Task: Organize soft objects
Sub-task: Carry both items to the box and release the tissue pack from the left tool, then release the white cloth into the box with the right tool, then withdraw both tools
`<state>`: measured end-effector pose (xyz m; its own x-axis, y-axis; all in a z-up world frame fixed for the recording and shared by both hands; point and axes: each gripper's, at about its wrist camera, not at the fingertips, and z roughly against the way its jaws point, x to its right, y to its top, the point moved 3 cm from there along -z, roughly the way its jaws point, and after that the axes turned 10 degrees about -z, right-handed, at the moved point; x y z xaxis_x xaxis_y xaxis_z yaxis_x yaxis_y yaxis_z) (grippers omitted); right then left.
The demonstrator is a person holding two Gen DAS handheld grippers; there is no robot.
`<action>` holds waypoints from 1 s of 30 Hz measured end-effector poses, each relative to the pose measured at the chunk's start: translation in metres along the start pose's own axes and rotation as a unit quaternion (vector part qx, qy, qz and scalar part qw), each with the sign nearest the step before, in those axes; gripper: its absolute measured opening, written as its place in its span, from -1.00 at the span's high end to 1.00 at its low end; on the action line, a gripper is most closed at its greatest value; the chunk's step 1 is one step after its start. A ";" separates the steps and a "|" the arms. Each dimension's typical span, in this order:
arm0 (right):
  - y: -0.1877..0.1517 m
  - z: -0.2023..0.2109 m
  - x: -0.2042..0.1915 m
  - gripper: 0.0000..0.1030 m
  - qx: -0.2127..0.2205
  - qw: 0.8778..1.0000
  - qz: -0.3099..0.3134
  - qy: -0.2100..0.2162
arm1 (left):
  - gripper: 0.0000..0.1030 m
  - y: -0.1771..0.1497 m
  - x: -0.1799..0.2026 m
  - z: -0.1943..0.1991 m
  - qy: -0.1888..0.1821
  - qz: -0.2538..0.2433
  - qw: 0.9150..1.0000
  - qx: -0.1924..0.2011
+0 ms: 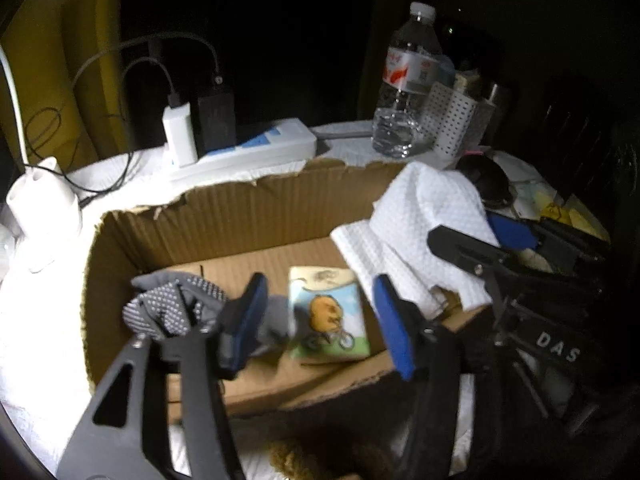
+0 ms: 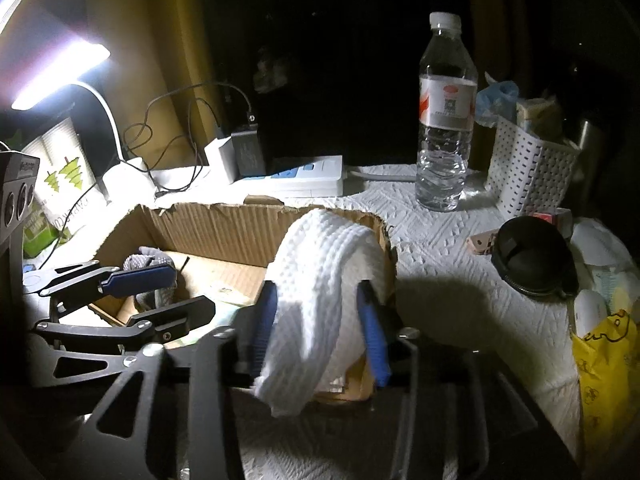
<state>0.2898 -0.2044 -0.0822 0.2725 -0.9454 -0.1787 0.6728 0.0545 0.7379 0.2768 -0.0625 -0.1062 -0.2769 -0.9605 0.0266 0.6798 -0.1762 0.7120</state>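
A torn cardboard box (image 1: 224,216) sits on the white-covered table. Inside it lie a grey dotted glove (image 1: 180,300) and a small soft packet with a cartoon print (image 1: 328,312). My left gripper (image 1: 320,316) is open over the box, its left finger beside the glove. A white waffle cloth (image 2: 320,280) is draped over the box's right wall (image 2: 380,224). My right gripper (image 2: 316,320) holds this cloth between its blue pads, above the box's right edge. The cloth also shows in the left wrist view (image 1: 424,220), with the right gripper (image 1: 480,236) on it.
A water bottle (image 2: 444,120), a white perforated basket (image 2: 528,176), a power strip with chargers (image 2: 288,176) and a lamp (image 2: 60,72) stand behind the box. A black round case (image 2: 532,256) and a yellow bag (image 2: 604,364) lie to the right.
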 end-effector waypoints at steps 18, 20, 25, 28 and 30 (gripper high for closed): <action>-0.008 0.060 -0.005 -0.02 0.034 0.999 -0.004 -0.031 | -0.76 -0.006 -0.008 0.074 0.011 0.027 0.998 0.061; -0.010 0.068 -0.006 -0.02 0.038 0.999 -0.003 -0.034 | -0.76 -0.008 -0.005 0.080 0.010 0.027 0.998 0.064; -0.017 0.088 -0.008 -0.02 0.047 0.998 -0.006 -0.038 | -0.76 -0.014 0.003 0.097 0.008 0.021 0.997 0.071; -0.021 0.099 -0.009 -0.02 0.053 0.998 -0.007 -0.040 | -0.76 -0.018 0.007 0.107 0.008 0.019 0.997 0.074; -0.025 0.107 -0.011 -0.02 0.056 0.998 -0.008 -0.041 | -0.76 -0.022 0.010 0.113 0.008 0.018 0.997 0.076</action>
<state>0.1966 -0.2300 -0.0286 0.2022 -0.9691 -0.1414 0.5938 0.0065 0.8046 0.1830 -0.0440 -0.0423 -0.2413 -0.9695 0.0437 0.5780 -0.1074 0.8089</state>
